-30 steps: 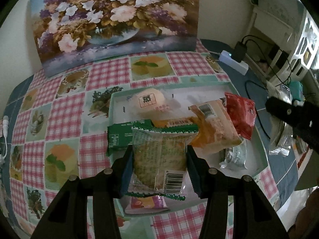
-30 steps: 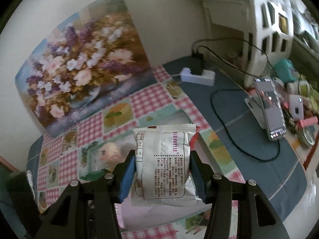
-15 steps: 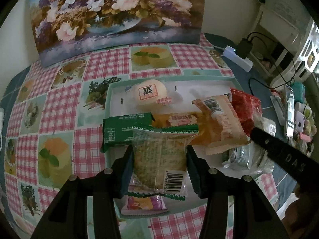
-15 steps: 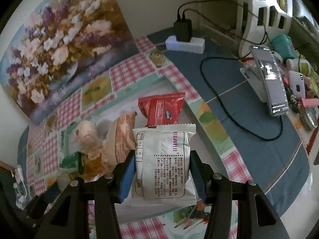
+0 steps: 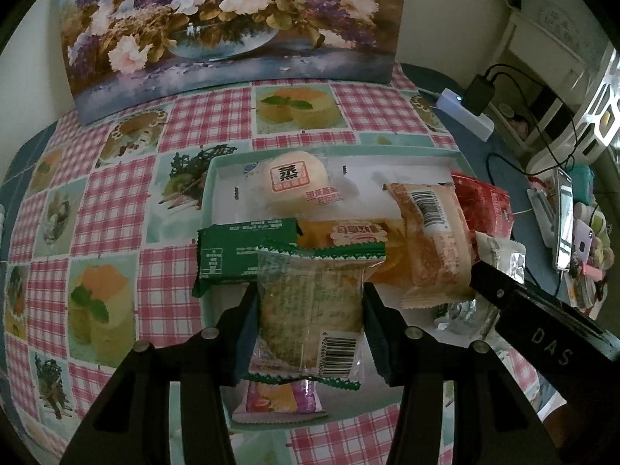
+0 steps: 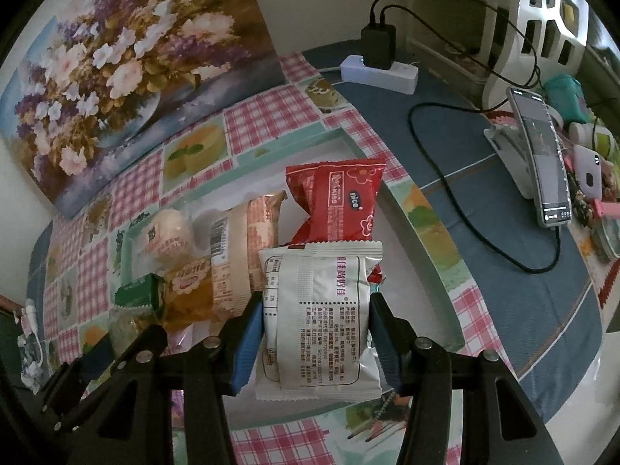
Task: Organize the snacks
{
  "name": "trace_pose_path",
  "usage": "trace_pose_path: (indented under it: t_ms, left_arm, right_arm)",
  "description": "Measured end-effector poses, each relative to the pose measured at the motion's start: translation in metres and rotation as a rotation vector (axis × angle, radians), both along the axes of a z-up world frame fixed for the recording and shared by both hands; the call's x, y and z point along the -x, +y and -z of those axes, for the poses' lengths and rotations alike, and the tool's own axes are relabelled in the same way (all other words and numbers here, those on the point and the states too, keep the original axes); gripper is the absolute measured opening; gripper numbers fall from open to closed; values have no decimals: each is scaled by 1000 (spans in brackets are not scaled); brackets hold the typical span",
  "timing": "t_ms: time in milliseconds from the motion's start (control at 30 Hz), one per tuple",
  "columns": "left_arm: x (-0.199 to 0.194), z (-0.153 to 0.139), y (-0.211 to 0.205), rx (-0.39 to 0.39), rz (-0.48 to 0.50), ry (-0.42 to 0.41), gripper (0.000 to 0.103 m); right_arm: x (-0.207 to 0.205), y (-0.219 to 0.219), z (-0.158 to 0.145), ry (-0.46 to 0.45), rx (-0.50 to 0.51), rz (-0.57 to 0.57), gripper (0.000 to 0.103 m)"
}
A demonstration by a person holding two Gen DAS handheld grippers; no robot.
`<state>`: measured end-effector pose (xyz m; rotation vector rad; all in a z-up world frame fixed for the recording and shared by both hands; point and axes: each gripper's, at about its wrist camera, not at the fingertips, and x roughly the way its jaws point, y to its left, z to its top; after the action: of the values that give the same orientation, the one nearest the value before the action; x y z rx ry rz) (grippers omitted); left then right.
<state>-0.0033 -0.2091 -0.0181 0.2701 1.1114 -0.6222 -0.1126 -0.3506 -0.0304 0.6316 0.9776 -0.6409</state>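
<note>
My left gripper (image 5: 310,294) is shut on a clear packet with green zigzag edges (image 5: 310,310), held low over the near part of a pale green tray (image 5: 209,201). The tray holds a round bun packet (image 5: 294,182), a green packet (image 5: 240,255), an orange packet (image 5: 348,236), a peach packet with a barcode (image 5: 430,240) and a red packet (image 6: 333,201). A pink and purple packet (image 5: 283,399) lies under my left fingers. My right gripper (image 6: 316,306) is shut on a white printed packet (image 6: 321,321), over the tray's right side, just in front of the red packet.
A flower painting (image 5: 232,19) leans on the wall behind the checked tablecloth. To the right lie a power strip with a black charger (image 6: 379,69), a looping black cable (image 6: 445,178), a phone on a stand (image 6: 542,162) and small clutter.
My right gripper has come down with the white packet, from high above the table to low over the tray's right side. The left gripper and its packet have barely shifted.
</note>
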Motion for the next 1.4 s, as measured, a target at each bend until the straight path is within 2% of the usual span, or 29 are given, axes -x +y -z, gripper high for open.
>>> trace_pose_path:
  t_ms: [100,133,200,467,533,600,767,933,967,1000,1033,1100,1233,1300,1400]
  left_arm:
    - [0,1,-1,5,1,6,54]
    - [0,1,-2,7,2,8,60]
    - [1,1,-2,8,5,8,64]
    - [0,-1,0,6,-1,-4,66]
    - [-2,-1,2,7,-12,-7,77]
    - [-4,-2,4,9,-24,-13,79]
    - [-7,-4,9,8,-51,-25,79]
    - [-12,-8,17,17,-89,-39,80]
    - [-13,-8,19,19,-100,-42,82]
    - [-15,-8,21,19,-111,-42,91]
    - [-16,-8,23,20,-125,-45,94]
    - [-20,-8,27,18,-151,-50,94]
    - [-26,-8,36,13,-202,-58,98]
    - [-28,-8,40,8,-224,-62,98]
    - [-32,-8,46,0,-248,-65,98]
  right_arm:
    - [0,-2,4,11,-11,9,57]
    - [1,-3,5,14,-16,13,57]
    - [2,-5,9,18,-30,22,57]
    - [4,-9,16,43,-50,43,58]
    - [5,-10,17,45,-55,49,60]
    - [6,-11,17,44,-56,58,66]
    - [9,-13,17,35,-64,69,69]
    - [12,-14,12,8,-59,85,77]
    - [13,-14,10,0,-55,86,78]
    - [13,-14,8,-8,-52,85,79]
    - [13,-14,7,-13,-50,84,80]
    - [13,-13,5,-21,-43,83,90]
    - [12,-10,1,-41,-35,69,91]
    - [10,-9,-1,-50,-27,60,101]
    - [7,-4,-4,-63,-10,43,103]
